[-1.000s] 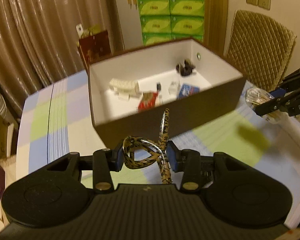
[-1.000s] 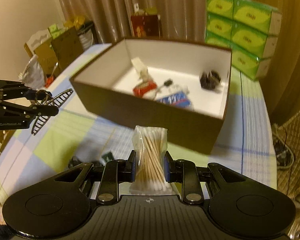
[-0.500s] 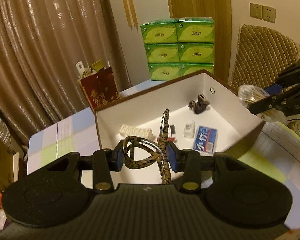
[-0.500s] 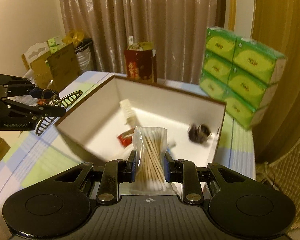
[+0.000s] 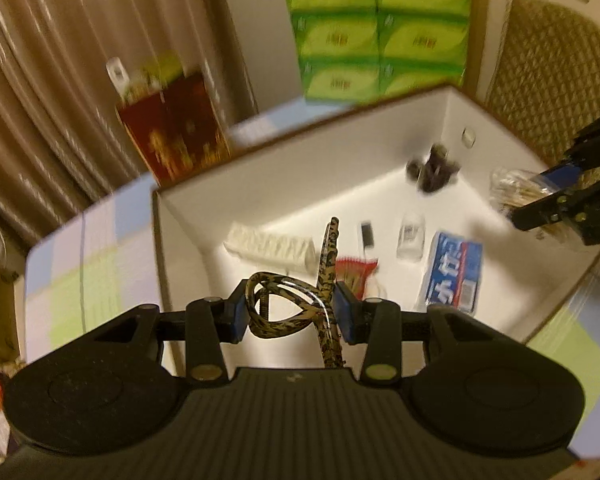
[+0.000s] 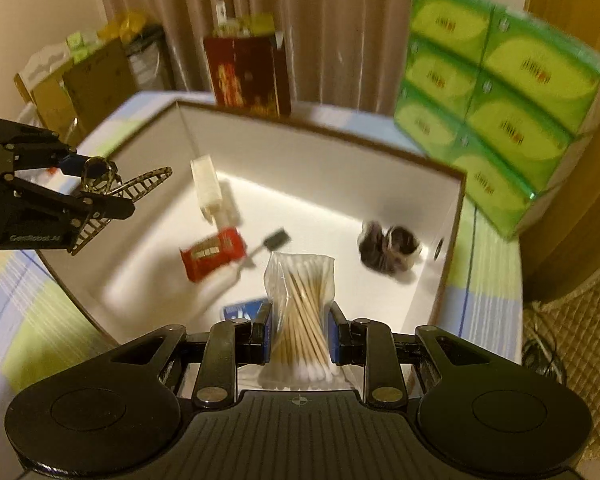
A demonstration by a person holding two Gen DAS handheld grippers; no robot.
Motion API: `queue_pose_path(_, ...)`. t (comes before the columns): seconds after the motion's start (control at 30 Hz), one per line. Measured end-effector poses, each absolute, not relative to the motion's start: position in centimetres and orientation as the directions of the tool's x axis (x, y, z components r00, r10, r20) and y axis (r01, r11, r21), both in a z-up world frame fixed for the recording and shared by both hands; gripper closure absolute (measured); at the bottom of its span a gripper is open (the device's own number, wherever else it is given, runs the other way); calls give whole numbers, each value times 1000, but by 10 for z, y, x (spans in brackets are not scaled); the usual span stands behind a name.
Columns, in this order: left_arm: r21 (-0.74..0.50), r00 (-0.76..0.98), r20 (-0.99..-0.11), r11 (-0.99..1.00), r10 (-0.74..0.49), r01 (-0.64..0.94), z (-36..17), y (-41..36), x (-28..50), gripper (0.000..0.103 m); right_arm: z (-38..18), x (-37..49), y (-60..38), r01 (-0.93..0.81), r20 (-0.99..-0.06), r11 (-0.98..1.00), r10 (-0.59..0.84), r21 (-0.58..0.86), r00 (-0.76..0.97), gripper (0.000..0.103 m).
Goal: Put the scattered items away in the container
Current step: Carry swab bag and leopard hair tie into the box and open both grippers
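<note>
Over the open box (image 5: pixel 188 248), in the left wrist view, the left gripper (image 5: pixel 288 312) is clamped on a leopard-print hair clip (image 5: pixel 284 308), its blue pads pressing the clip's loop from both sides while one toothed arm of the clip sticks up. Below it, on the box's white floor, lie a white comb-like piece (image 5: pixel 270 246), a red packet (image 5: pixel 354 272), a small clear bottle (image 5: pixel 411 236), a blue and white packet (image 5: pixel 454 274) and a dark hair claw (image 5: pixel 432 166) near the far corner. At the right edge the right gripper (image 5: pixel 540 196) comes in over the box rim with a bag of cotton swabs (image 5: pixel 512 192). Green tissue packs (image 5: pixel 380 28) stand behind the box.

In the right wrist view, the right gripper (image 6: pixel 299 334) is closed on the bag of cotton swabs (image 6: pixel 300 308), held upright over the near side of the box (image 6: pixel 320 160). The left gripper (image 6: pixel 96 196) hangs over the box's left rim, holding the hair clip (image 6: pixel 120 192). The box sits on a checked surface (image 6: pixel 40 328).
</note>
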State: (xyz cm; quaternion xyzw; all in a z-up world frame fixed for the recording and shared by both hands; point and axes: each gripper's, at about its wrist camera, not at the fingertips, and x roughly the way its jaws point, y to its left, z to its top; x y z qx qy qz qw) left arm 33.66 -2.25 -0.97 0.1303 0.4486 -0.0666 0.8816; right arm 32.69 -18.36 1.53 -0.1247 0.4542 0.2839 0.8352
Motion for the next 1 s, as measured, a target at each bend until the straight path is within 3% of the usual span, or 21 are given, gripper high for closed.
queue_pose_path(0.5, 227, 372, -920, 940, 121, 256, -77, -24, 363, 66, -9, 334, -181, -648, -884, 760, 272, -44, 379, 80)
queue_pose_path(0.67, 218, 383, -917, 940, 106, 261, -73, -22, 361, 57, -11, 333, -178, -672, -894, 737, 257, -65, 368, 80)
queue_pose_path(0.9, 178, 404, -913, 951, 64, 251, -56, -23, 353, 53, -12, 333, -176, -688, -906, 723, 245, -66, 345, 79)
queue_pose_path(0.93, 175, 410, -910, 952, 60, 249, -54, -24, 351, 50, -12, 332, -176, -690, -910, 721, 244, -62, 336, 78)
queue_pose_path(1.0, 177, 428, -902, 953, 57, 246, -47, -25, 347, 44, -12, 331, -175, -695, -911, 716, 240, -66, 335, 63)
